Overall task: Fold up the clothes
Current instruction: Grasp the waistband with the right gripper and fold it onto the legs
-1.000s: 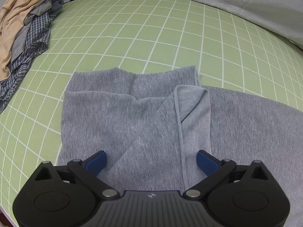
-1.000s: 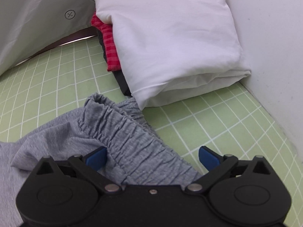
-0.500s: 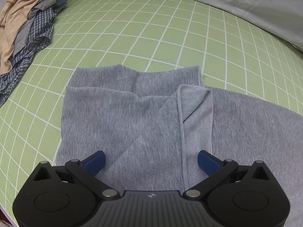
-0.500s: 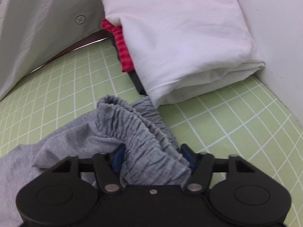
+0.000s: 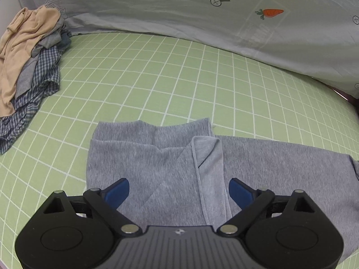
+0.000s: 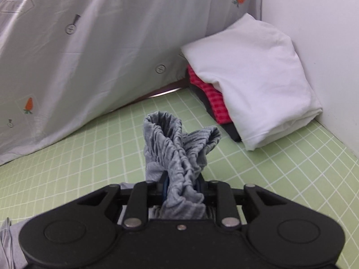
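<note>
- The green grid mat [image 5: 157, 78] fills the floor of both views; its near edge is cut off by the gripper bodies, and its far edge runs under the pale carrot-print sheet [image 5: 202, 18], so what lies behind stays hidden.
- One pair of grey sweatpants [image 5: 258, 163] lies spread on the mat in the left wrist view. Its near part disappears under the left gripper, and its right end runs out of view at the frame edge. A single hemmed flap [image 5: 206, 152] is folded over on top of it.
- In the right wrist view the elastic waistband [image 6: 177, 148] of the sweatpants is bunched and lifted off the mat, standing in two ruffled loops; the rest of the garment is mostly out of sight below the tool.
- At the far right stands one folded stack of three visible layers: a white piece [image 6: 251, 76] on top, a red checked piece [image 6: 211, 98] under it, and a dark piece [image 6: 233, 132] at the bottom, mostly covered.
- At the far left lies one unfolded heap [image 5: 27, 67]; beige, grey and blue-checked fabrics tangle, so the number of garments cannot be told.
- The left gripper [image 5: 179, 190] is spread wide above the sweatpants, grasping nothing.
- The right gripper [image 6: 181, 185] is clenched on the waistband; its blue pads are nearly buried in cloth.
</note>
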